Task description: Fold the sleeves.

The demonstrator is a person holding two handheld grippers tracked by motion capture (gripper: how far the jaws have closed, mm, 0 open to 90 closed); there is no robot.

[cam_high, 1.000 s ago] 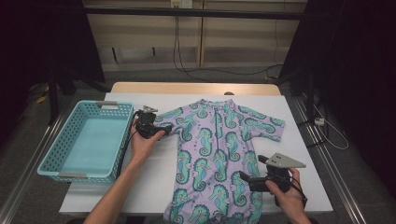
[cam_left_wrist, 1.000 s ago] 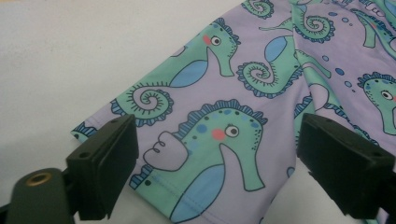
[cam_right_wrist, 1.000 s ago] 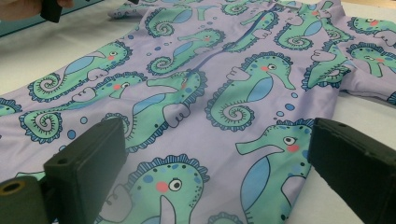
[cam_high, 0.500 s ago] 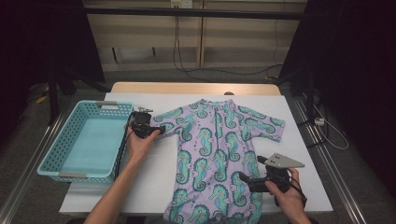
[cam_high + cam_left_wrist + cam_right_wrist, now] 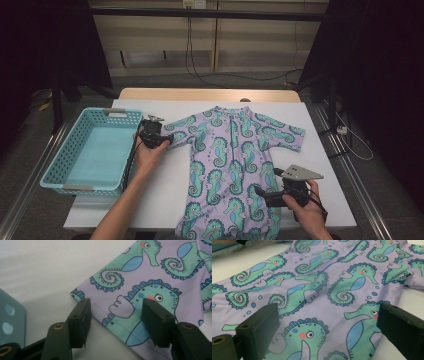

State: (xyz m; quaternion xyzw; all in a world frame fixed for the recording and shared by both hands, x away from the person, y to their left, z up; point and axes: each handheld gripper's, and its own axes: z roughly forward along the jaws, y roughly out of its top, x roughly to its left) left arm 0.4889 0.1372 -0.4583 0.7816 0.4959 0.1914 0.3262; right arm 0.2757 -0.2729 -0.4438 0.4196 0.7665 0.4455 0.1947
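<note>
Gaping: left gripper jaws wide, astride romper sleeve hem.
Right gripper: wide, empty.
Risk: closing shallow, hem slips free.

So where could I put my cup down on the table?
Bare table lies between the basket and the suit, below the left gripper. Another bare patch lies right of the suit, between its sleeve and the right gripper. The middle is crowded: the suit covers it.

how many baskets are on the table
1. A light blue perforated basket sits at the table's left edge, beside the left gripper and left of the seahorse-print romper; nothing lies inside it.
</note>
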